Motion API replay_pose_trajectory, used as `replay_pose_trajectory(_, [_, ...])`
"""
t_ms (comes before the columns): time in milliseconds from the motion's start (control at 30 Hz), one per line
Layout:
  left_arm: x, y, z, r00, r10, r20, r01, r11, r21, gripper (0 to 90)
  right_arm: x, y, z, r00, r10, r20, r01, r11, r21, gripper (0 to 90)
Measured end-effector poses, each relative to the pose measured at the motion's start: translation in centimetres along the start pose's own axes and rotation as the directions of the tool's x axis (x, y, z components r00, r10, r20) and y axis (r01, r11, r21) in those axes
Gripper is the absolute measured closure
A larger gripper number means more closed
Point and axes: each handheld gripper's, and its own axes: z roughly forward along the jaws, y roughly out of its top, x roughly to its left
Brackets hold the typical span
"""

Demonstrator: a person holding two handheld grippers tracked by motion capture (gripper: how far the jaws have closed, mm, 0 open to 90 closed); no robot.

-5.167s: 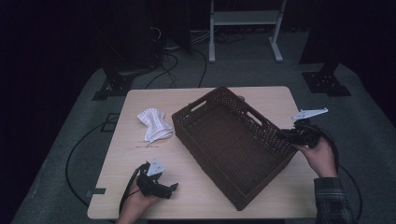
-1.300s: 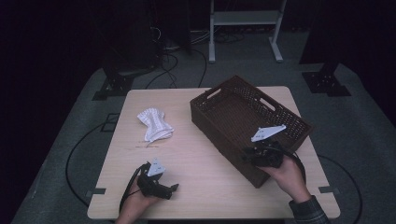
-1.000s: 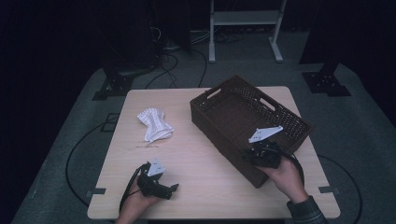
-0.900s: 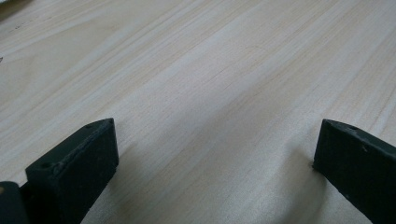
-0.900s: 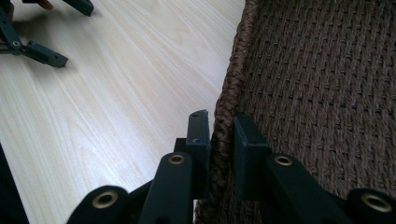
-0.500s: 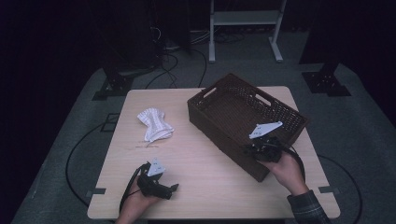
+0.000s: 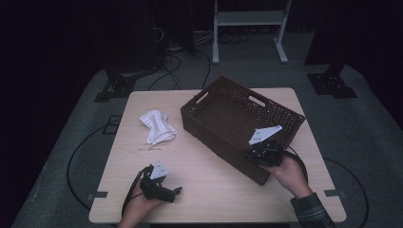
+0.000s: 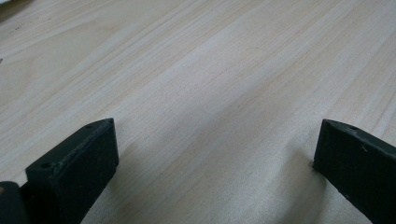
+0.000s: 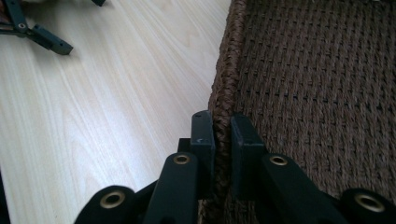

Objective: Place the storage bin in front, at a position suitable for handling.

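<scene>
Basket [image 7: 237, 118], the single brown woven one, sits on the right half of the wooden surface [image 7: 204, 185], turned at an angle, with two handle slots in its walls. One right tool [image 9: 222, 126] is clamped on its near rim, one jaw outside the wall and one inside, pads pressing the braided edge. One left tool [image 7: 159, 183] rests near the front left of the surface, well apart from the basket, its two jaws wide apart over bare wood. One white striped cloth [image 7: 157, 126] lies crumpled left of the basket.

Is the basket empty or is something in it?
Empty: the basket shows bare woven floor; the cloth lies outside on the table.
</scene>
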Motion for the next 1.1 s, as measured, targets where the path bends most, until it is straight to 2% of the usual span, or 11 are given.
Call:
replay_pose_trajectory(200, [0.0, 0.0, 0.0, 1.0000, 0.000, 0.000, 0.000, 1.0000, 0.000, 0.0, -0.8, -0.7, -0.7, 1.0000, 0.003, -0.007, -0.003, 1.000, 0.001, 82.9])
replay_pose_trajectory(300, [0.0, 0.0, 0.0, 1.0000, 0.000, 0.000, 0.000, 1.0000, 0.000, 0.0, -1.3, -1.1, -0.8, 0.9996, 0.013, -0.025, -0.013, 1.000, -0.012, 82.9])
replay_pose_trajectory(733, [0.0, 0.0, 0.0, 1.0000, 0.000, 0.000, 0.000, 1.0000, 0.000, 0.0, -1.3, -1.2, -0.8, 0.9991, 0.033, -0.028, -0.034, 0.999, -0.026, 80.5])
replay_pose_trajectory(900, [0.0, 0.0, 0.0, 1.0000, 0.000, 0.000, 0.000, 1.0000, 0.000, 0.0, -1.4, -1.1, -1.1, 0.9963, 0.080, 0.030, -0.079, 0.996, -0.049, 44.2])
replay_pose_trajectory(967, [0.0, 0.0, 0.0, 1.0000, 0.000, 0.000, 0.000, 1.0000, 0.001, 0.0, -1.5, -1.2, -1.4, 0.9925, 0.103, 0.067, -0.099, 0.994, -0.053, 34.2])
replay_pose_trajectory(1000, [0.0, 0.0, 0.0, 1.0000, 0.000, 0.000, 0.000, 1.0000, -0.001, 0.0, -1.6, -1.3, -1.7, 0.9873, 0.128, 0.094, -0.122, 0.990, -0.069, 23.1])
replay_pose_trajectory(1033, [0.0, 0.0, 0.0, 1.0000, 0.000, 0.000, 0.000, 1.0000, -0.001, 0.0, -1.6, -1.3, -1.7, 0.9873, 0.128, 0.094, -0.122, 0.990, -0.069, 23.1])
replay_pose_trajectory(1100, [0.0, 0.0, 0.0, 1.0000, 0.000, -0.001, 0.000, 1.0000, -0.002, 0.0, -1.6, -1.4, -2.0, 0.9807, 0.154, 0.120, -0.146, 0.987, -0.074, 12.7])
